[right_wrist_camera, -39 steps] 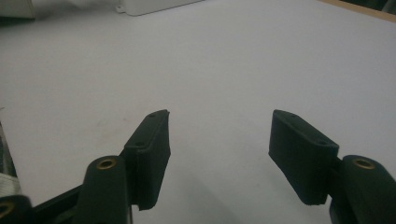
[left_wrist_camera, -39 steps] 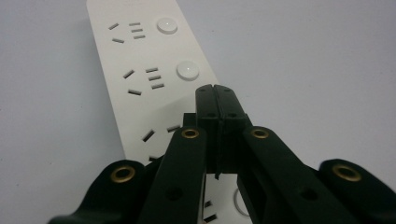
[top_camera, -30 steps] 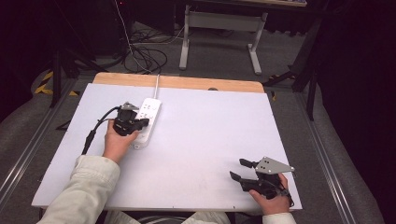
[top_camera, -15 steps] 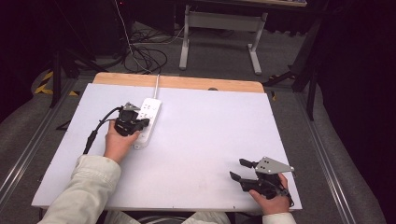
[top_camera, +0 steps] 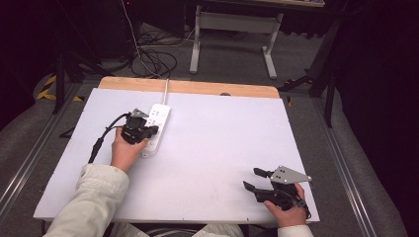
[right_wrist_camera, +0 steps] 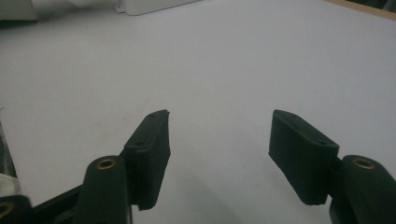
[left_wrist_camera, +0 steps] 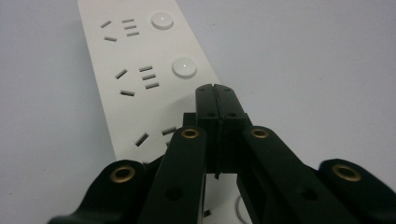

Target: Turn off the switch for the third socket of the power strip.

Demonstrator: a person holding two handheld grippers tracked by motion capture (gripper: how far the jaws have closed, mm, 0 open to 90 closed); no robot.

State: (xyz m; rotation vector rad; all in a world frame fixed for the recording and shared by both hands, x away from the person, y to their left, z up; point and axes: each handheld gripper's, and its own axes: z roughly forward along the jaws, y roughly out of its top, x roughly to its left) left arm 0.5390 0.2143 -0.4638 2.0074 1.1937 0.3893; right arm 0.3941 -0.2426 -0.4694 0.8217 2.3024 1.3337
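The left gripper (left_wrist_camera: 215, 88) has its jaws pressed together with nothing between them, tips over the white power strip (left_wrist_camera: 135, 70), just short of a round button (left_wrist_camera: 184, 67) (whether they touch the strip is hard to tell). The strip lies at the far left of the white table (top_camera: 222, 143). The right gripper (right_wrist_camera: 217, 140) sits near the table's near right corner, jaws wide apart and empty

A white power strip (top_camera: 156, 124) was laid near the tabletop's (top_camera: 212, 143) far left corner, with the left gripper (top_camera: 140, 129) held over it. The right gripper (top_camera: 262, 183) was kept open by the near right corner.
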